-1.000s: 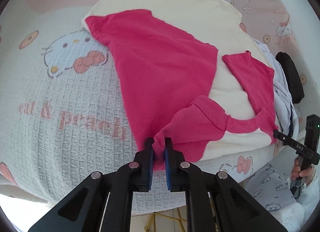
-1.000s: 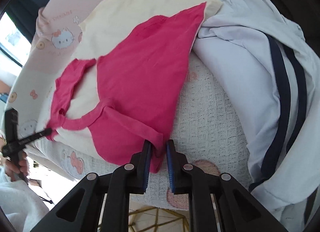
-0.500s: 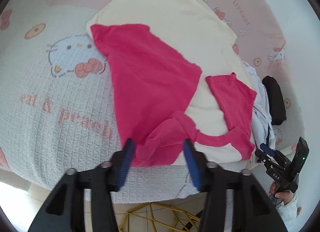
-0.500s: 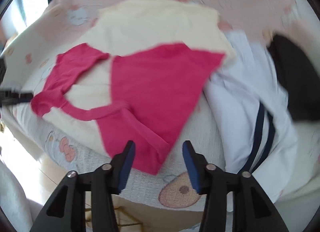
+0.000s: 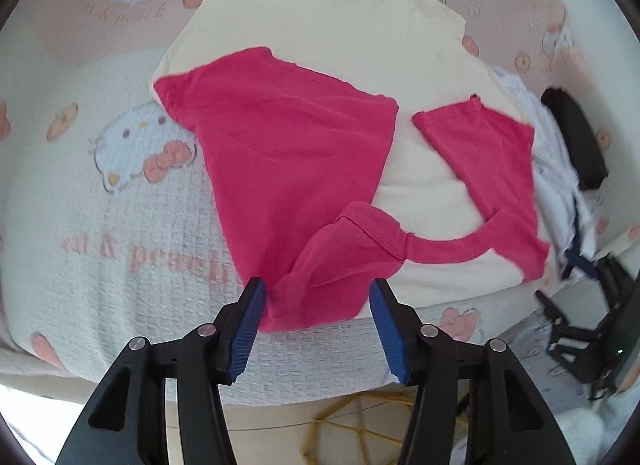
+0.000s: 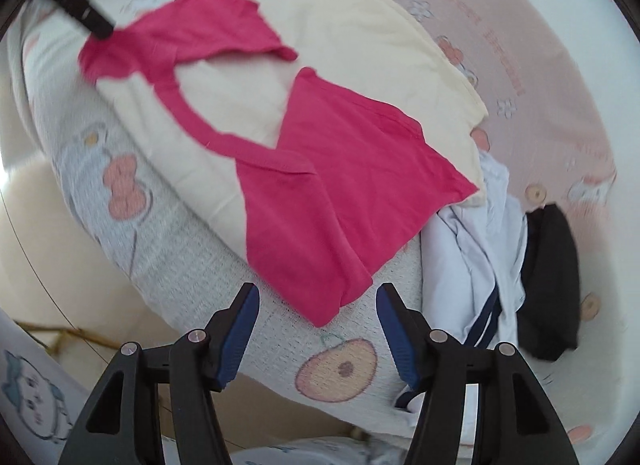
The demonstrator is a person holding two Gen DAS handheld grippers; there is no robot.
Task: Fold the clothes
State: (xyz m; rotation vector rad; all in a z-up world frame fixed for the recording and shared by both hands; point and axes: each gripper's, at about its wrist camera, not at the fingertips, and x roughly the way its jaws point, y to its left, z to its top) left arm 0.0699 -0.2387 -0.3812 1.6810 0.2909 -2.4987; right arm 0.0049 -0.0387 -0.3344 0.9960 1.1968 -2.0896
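Pink shirt (image 5: 292, 169) lies flat on cream cloth (image 5: 332, 25) atop the blanket (image 5: 80, 249), white garment (image 6: 476, 249) beside it. L gripper (image 5: 316, 305) spread apart, grips nothing, hem below; R gripper (image 6: 318, 311) just been opening, nothing betw its pads.

Pink cotton T-shirt (image 5: 288, 169) lies on cream cloth (image 5: 340, 25) over printed waffle blanket (image 5: 120, 265), ahead of left fingers (image 5: 250, 317); white navy-striped garment (image 6: 476, 261) right of right fingers (image 6: 394, 325).
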